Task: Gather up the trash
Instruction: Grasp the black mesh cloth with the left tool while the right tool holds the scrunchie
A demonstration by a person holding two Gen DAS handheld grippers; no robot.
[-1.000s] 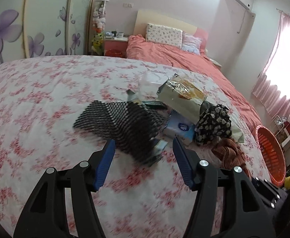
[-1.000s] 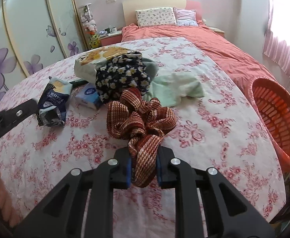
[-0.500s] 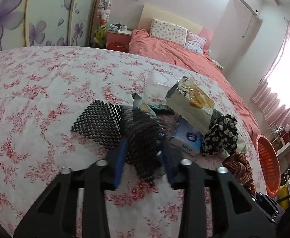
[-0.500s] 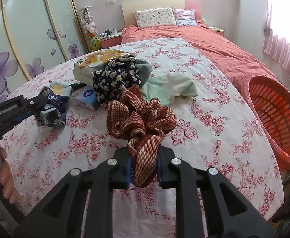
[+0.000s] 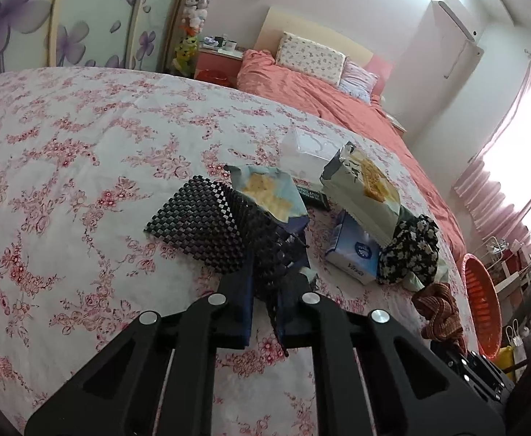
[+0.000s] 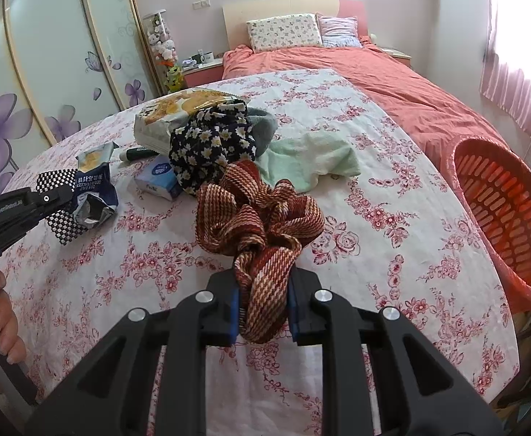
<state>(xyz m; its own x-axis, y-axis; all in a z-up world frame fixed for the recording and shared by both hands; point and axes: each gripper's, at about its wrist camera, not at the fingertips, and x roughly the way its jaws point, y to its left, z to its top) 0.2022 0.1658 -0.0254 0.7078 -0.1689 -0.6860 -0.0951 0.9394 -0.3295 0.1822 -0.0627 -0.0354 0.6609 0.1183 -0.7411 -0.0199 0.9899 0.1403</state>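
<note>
My left gripper (image 5: pixel 265 312) is shut on a black checkered mesh mat (image 5: pixel 207 229), and the blue cracker wrapper (image 5: pixel 269 196) lies against it; whether the wrapper is also gripped I cannot tell. Both also show in the right wrist view, the mat (image 6: pixel 56 181) and the wrapper (image 6: pixel 94 189). My right gripper (image 6: pixel 262 309) is shut on a red-and-cream striped scarf (image 6: pixel 258 214) bunched on the floral bedspread. A large cracker bag (image 5: pixel 363 189), a blue tissue pack (image 5: pixel 356 250) and a dark tube (image 5: pixel 312 196) lie close by.
An orange laundry basket (image 6: pixel 501 196) stands off the bed's right edge. A dark floral cloth (image 6: pixel 211 141) and a pale green cloth (image 6: pixel 312 156) lie in the middle. A clear box (image 5: pixel 305 149) sits behind the wrappers. The bedspread (image 5: pixel 65 167) is bare at left.
My left gripper closed on the black mesh mat and lifted its near edge. The right gripper stayed shut on the scarf, almost still.
</note>
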